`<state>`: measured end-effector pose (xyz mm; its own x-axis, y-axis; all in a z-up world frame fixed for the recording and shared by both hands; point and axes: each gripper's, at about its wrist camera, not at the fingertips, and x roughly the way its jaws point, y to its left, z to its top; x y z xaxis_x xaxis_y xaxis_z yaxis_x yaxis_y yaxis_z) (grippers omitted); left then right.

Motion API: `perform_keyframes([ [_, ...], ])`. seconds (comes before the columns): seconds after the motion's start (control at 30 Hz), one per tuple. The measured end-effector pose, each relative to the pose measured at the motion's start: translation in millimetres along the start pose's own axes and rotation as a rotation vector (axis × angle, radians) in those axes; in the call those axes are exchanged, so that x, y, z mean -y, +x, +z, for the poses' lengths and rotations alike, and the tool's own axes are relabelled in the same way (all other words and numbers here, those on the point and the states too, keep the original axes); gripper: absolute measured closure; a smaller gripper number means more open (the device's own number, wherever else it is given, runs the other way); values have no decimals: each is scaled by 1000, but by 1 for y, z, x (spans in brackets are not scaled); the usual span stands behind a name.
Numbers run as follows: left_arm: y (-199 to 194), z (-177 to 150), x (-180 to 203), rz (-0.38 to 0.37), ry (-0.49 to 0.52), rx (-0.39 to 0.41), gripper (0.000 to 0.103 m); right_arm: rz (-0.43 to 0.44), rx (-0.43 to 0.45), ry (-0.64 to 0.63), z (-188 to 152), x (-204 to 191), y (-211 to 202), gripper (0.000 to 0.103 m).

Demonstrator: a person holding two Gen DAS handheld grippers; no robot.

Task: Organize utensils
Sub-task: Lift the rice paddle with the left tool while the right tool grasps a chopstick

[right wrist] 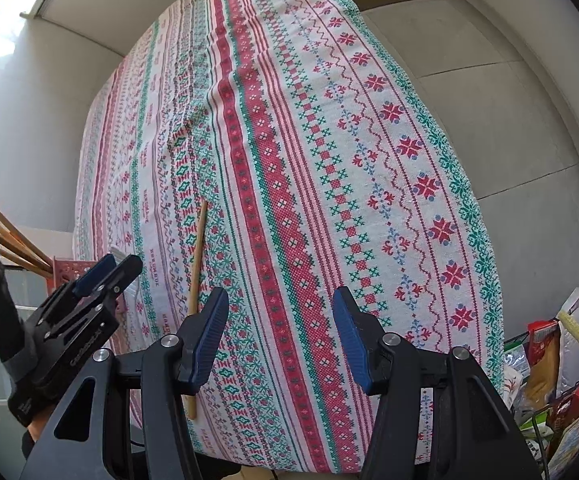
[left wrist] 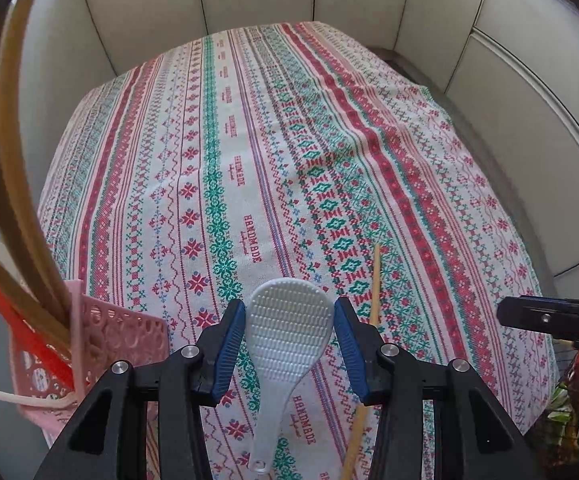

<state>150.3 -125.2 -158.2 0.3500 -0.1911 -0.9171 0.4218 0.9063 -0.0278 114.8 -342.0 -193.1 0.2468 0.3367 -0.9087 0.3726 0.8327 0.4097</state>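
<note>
Gripping a white rice paddle [left wrist: 289,332] by its bumpy head, the left gripper [left wrist: 290,334] has both blue pads pressed against the paddle's edges, handle hanging down toward the patterned tablecloth [left wrist: 225,152]. Just beside it lies a single wooden chopstick [left wrist: 374,292] on the cloth. At the left, a pink perforated basket [left wrist: 121,332] holds wooden and red utensils. The right gripper [right wrist: 281,334] hovers with jaws apart, holding nothing.

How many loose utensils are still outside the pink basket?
2: a white plastic rice paddle between the left gripper's blue pads, and a wooden chopstick lying on the patterned tablecloth beside it. Others may be hidden.
</note>
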Motion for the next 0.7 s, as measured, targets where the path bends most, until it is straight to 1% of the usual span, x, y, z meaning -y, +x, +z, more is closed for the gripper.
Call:
perform_keyframes([
  [0.17, -32, -2, 9, -33, 10, 81, 57, 15, -12, 5, 4, -9, 10, 46],
  [0.37, -72, -13, 2, -67, 4, 169, 57, 65, -37, 21, 17, -20, 26, 46],
  [0.47, -86, -18, -6, -82, -13, 212, 57, 74, -53, 13, 23, -27, 35, 47],
  [0.53, -93, -19, -12, -99, -31, 234, 57, 85, -66, 11, 28, -30, 41, 48],
  [0.63, -100, -21, -19, -117, -49, 254, 57, 90, -70, 12, 37, -32, 49, 54],
  [0.7, -105, -22, -25, -127, -61, 267, 57, 88, -79, 15, 43, -35, 57, 60],
])
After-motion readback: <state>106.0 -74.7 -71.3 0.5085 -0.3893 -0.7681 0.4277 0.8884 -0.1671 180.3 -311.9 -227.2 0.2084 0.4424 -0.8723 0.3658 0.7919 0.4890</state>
